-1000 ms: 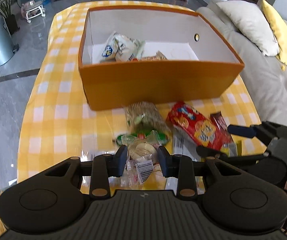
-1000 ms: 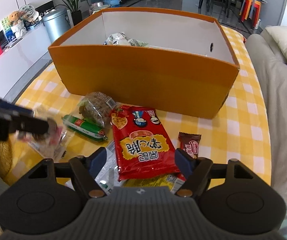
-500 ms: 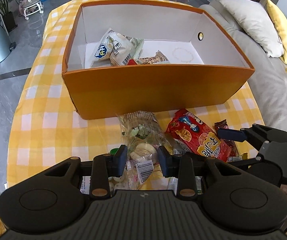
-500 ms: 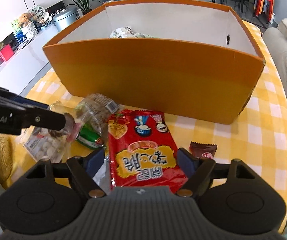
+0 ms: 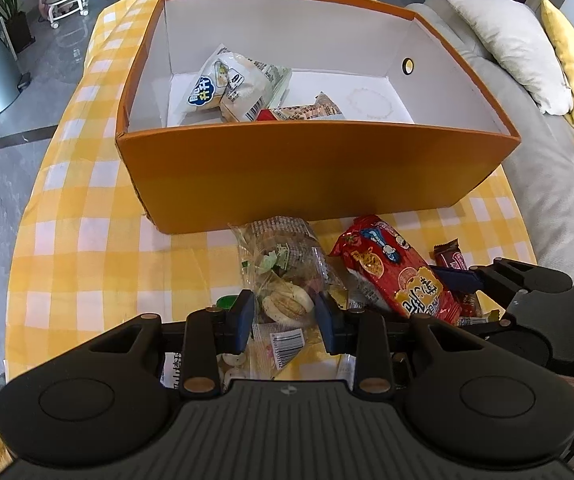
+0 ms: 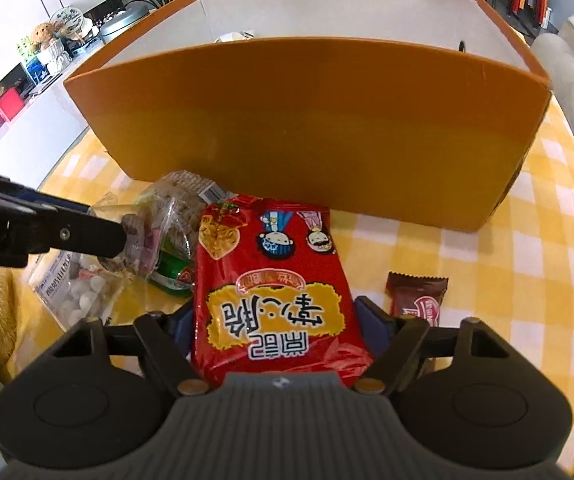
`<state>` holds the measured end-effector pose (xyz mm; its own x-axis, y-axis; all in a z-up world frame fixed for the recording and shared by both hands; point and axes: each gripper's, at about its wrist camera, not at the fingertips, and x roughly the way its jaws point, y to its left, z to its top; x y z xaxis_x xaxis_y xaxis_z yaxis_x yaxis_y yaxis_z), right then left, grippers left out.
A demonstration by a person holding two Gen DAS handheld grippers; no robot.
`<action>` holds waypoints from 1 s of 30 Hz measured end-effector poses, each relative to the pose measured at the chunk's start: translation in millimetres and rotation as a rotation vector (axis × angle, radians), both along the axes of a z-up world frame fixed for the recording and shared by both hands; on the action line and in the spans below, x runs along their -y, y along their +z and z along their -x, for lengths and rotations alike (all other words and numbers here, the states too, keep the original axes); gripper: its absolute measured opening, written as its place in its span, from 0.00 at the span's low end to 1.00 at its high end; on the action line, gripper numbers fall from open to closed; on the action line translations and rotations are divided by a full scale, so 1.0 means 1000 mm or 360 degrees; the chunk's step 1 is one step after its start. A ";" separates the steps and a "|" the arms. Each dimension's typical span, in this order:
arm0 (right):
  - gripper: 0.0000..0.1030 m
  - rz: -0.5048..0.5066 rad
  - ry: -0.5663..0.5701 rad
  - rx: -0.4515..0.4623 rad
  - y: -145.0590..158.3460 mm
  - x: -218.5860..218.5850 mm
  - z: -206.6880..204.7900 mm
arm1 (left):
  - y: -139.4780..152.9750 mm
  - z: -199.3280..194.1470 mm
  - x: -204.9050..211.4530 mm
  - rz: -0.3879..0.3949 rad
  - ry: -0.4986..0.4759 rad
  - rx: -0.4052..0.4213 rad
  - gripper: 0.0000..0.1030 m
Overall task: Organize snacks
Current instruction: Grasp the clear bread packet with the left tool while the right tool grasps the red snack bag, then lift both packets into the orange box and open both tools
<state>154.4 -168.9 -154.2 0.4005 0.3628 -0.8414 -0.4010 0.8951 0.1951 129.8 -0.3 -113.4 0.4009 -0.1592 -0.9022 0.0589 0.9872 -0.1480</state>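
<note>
Here, left claw (image 5: 285, 314) clamped on clear snack bag (image 5: 287, 304); right claw (image 6: 277, 326) closing around red packet (image 6: 271, 288).

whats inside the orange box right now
In the orange box: a white snack bag with blue lettering, other pale packets and a tan wrapper. The near wall hides the front of its floor.

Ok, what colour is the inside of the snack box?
White inside the box, orange outside; the left wrist view shows it best.
</note>
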 end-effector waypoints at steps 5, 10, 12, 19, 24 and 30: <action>0.68 -0.0032 -0.0039 0.0006 0.007 0.002 0.002 | 0.005 0.004 -0.002 -0.0004 0.0006 0.0026 0.36; 0.68 0.0020 -0.0028 0.0060 0.022 -0.001 0.014 | 0.012 0.009 -0.002 0.0002 0.0009 0.0058 0.34; 0.68 0.0037 -0.0046 0.0067 0.027 -0.001 0.019 | 0.015 0.012 -0.002 0.0009 0.0009 0.0071 0.34; 0.68 0.0018 -0.0114 0.0089 0.049 0.012 0.031 | 0.029 0.022 -0.002 0.0036 0.0011 0.0149 0.32; 0.68 0.0008 -0.0139 0.0128 0.067 0.015 0.042 | 0.046 0.029 -0.002 0.0057 0.0012 0.0237 0.31; 0.68 -0.0007 -0.0170 0.0241 0.102 0.021 0.052 | 0.076 0.031 0.000 0.0086 -0.0013 0.0371 0.31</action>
<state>102.5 -189.5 -52.7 0.5588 0.3149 -0.7672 -0.3289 0.9334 0.1436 98.6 0.1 -36.9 0.5958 -0.2089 -0.7755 0.1056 0.9776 -0.1822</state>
